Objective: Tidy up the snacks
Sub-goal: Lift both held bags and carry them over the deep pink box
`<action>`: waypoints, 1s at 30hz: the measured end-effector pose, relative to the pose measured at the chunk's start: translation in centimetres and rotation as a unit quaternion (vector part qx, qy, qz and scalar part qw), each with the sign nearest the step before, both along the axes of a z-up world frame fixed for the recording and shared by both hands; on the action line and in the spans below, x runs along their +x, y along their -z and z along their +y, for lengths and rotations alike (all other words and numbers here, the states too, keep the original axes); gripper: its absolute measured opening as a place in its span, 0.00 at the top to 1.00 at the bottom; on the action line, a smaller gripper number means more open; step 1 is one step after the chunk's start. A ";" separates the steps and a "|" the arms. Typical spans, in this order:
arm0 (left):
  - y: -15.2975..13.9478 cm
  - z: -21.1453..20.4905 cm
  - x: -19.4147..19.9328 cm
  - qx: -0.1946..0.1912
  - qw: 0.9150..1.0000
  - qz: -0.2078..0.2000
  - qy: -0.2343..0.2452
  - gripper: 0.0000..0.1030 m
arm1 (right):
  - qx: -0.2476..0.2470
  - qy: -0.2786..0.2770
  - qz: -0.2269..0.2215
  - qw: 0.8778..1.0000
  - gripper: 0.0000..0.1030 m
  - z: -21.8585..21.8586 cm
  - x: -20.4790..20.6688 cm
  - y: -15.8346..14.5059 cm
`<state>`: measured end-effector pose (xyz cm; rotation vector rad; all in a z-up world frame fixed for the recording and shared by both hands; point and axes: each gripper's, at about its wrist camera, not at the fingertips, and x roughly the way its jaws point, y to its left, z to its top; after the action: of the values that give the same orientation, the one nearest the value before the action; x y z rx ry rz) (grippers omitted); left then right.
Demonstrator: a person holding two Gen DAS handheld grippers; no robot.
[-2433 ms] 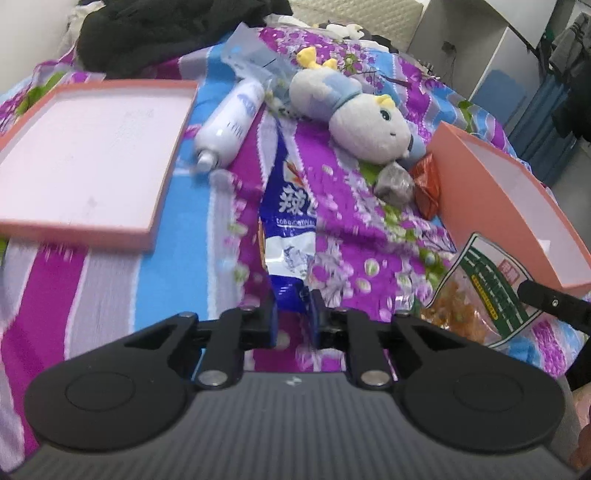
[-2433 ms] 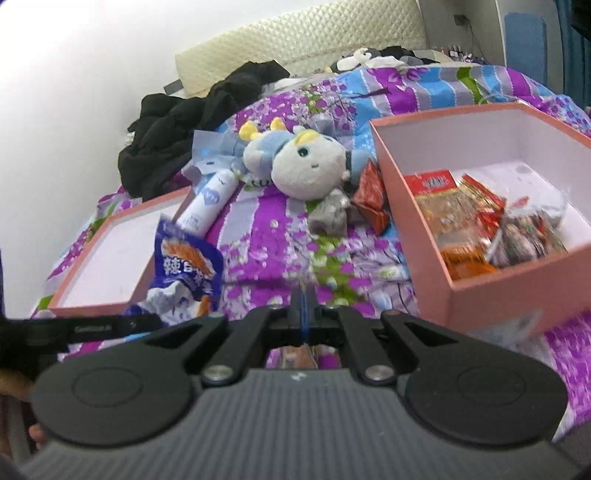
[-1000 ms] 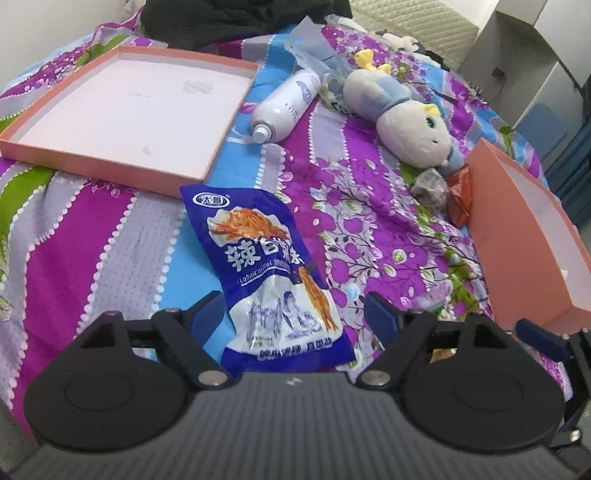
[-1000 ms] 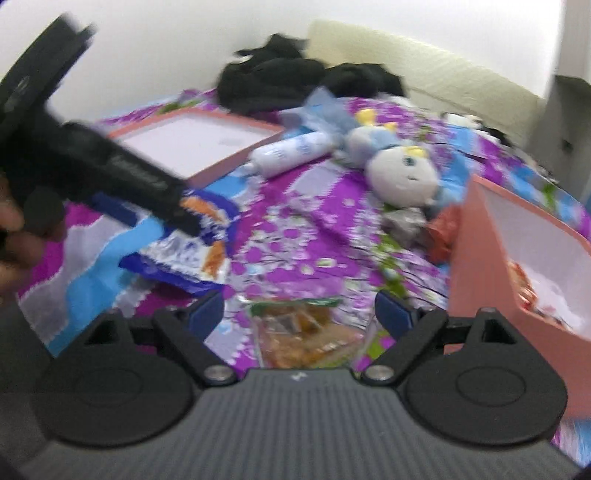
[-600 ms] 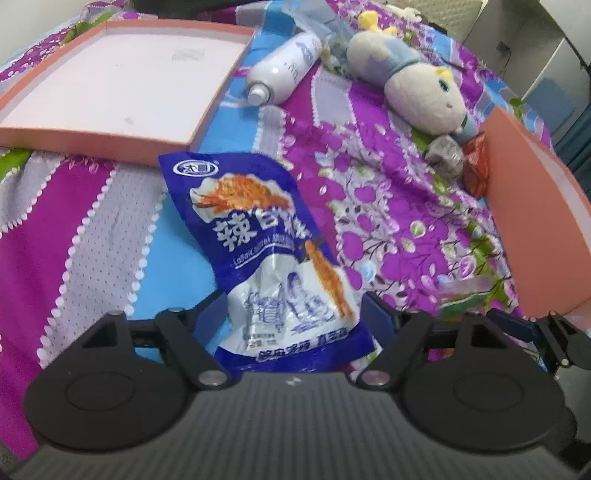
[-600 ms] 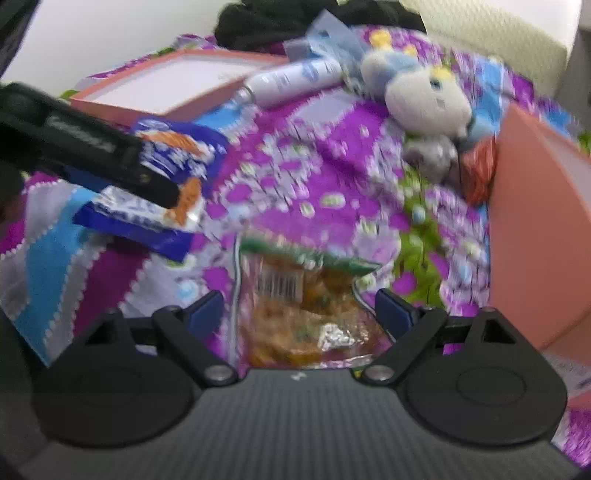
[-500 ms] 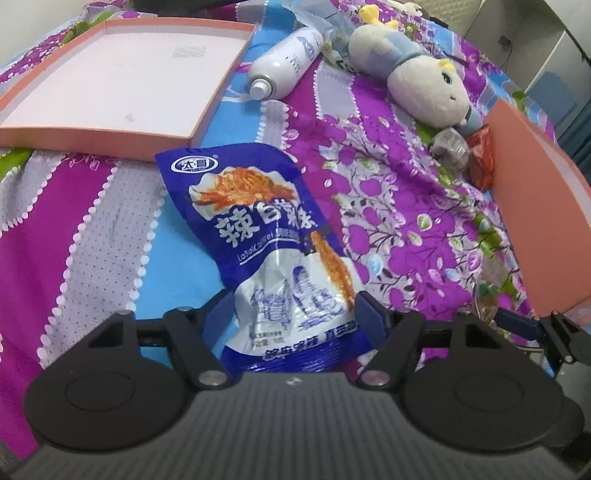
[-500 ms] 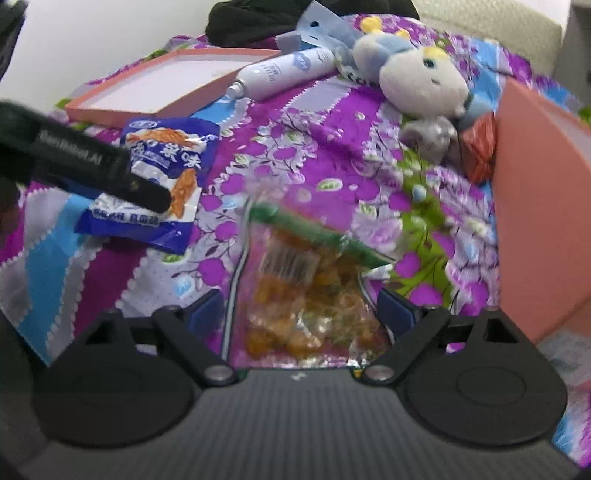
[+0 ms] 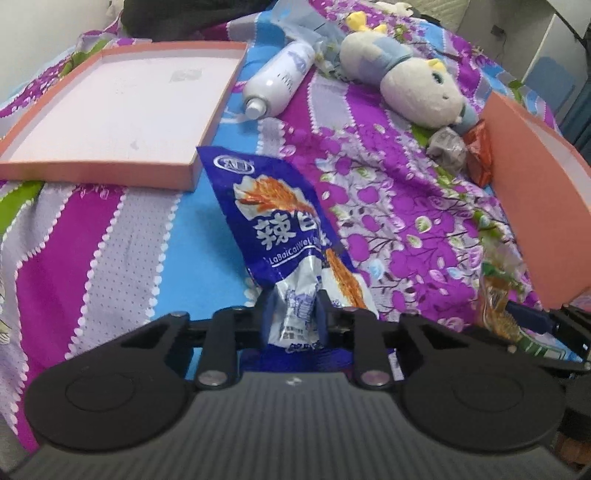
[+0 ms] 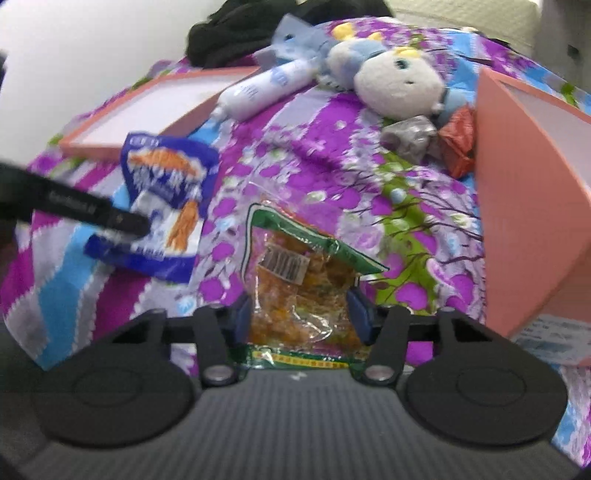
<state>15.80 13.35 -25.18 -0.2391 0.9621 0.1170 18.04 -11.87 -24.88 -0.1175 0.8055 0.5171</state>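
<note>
Left wrist view: the left tool (image 9: 291, 317) is closing on the near end of the blue snack bag (image 9: 280, 221), and its pads already pinch the crumpled silver end between them. The rest of the bag lies flat on the bed's purple flowered bedspread (image 9: 388, 229), its far corner just beside the shallow pink box lid (image 9: 110, 103). Beyond lie a white bottle (image 9: 277, 83) on its side and a plush doll (image 9: 413, 88). A grey wrapped snack (image 9: 447, 149) and a red wrapped snack (image 9: 480, 153) sit between the doll and the wall of the pink box (image 9: 532, 192). At the right edge the right tool (image 9: 524, 317) shows beside the clear bag of orange snacks (image 9: 495, 306).

Right wrist view: the right tool (image 10: 301, 314) is closing around the clear bag of orange snacks (image 10: 295, 280), which lies on the bedspread (image 10: 424, 221) between its jaws; the pads stand at the bag's two sides, and the blur leaves it unclear whether they press. To the left, the left tool (image 10: 122, 225) lies across the blue snack bag (image 10: 166, 192). The pink box (image 10: 524, 206) stands to the right, with the grey snack (image 10: 410, 138) and red snack (image 10: 458, 146) against its near wall. The doll (image 10: 399, 83), bottle (image 10: 266, 90) and lid (image 10: 155, 107) lie further back, with black clothing (image 10: 240, 26) behind.
</note>
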 end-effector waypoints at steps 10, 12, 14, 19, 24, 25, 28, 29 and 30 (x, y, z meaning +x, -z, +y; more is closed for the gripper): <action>-5.3 -2.4 -2.5 0.012 0.999 -0.035 0.032 0.77 | 0.039 0.036 -0.029 0.998 0.47 -2.3 -2.5 -4.9; -6.7 -2.7 -3.3 0.007 0.998 -0.044 0.034 0.77 | 0.043 0.039 -0.040 0.998 0.47 -2.7 -3.2 -6.0; -8.2 -2.9 -4.1 0.002 0.998 -0.056 0.030 0.77 | 0.050 0.044 -0.057 0.996 0.47 -3.1 -3.9 -7.5; -12.1 -4.0 -6.1 0.005 0.995 -0.094 0.041 0.77 | 0.074 0.055 -0.103 0.990 0.47 -4.3 -5.7 -11.7; -15.8 -5.2 -7.9 -0.002 0.990 -0.131 0.051 0.77 | 0.088 0.065 -0.145 0.983 0.47 -5.4 -7.6 -15.3; -16.6 -5.5 -8.3 -0.003 0.989 -0.138 0.055 0.77 | 0.089 0.068 -0.153 0.982 0.47 -5.6 -8.0 -15.9; -18.2 -6.3 -9.1 -0.008 0.986 -0.152 0.063 0.77 | 0.094 0.081 -0.172 0.977 0.47 -6.4 -8.9 -17.3; -18.7 -6.6 -9.3 -0.010 0.985 -0.156 0.066 0.77 | 0.093 0.088 -0.183 0.975 0.47 -6.7 -9.3 -17.8; -19.2 -6.9 -9.5 -0.012 0.985 -0.160 0.068 0.77 | 0.089 0.094 -0.196 0.972 0.47 -7.0 -9.8 -18.3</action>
<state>6.28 6.44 -6.02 -0.2064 0.6568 -0.0589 8.21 -18.85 -6.63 0.0233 0.3760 0.3670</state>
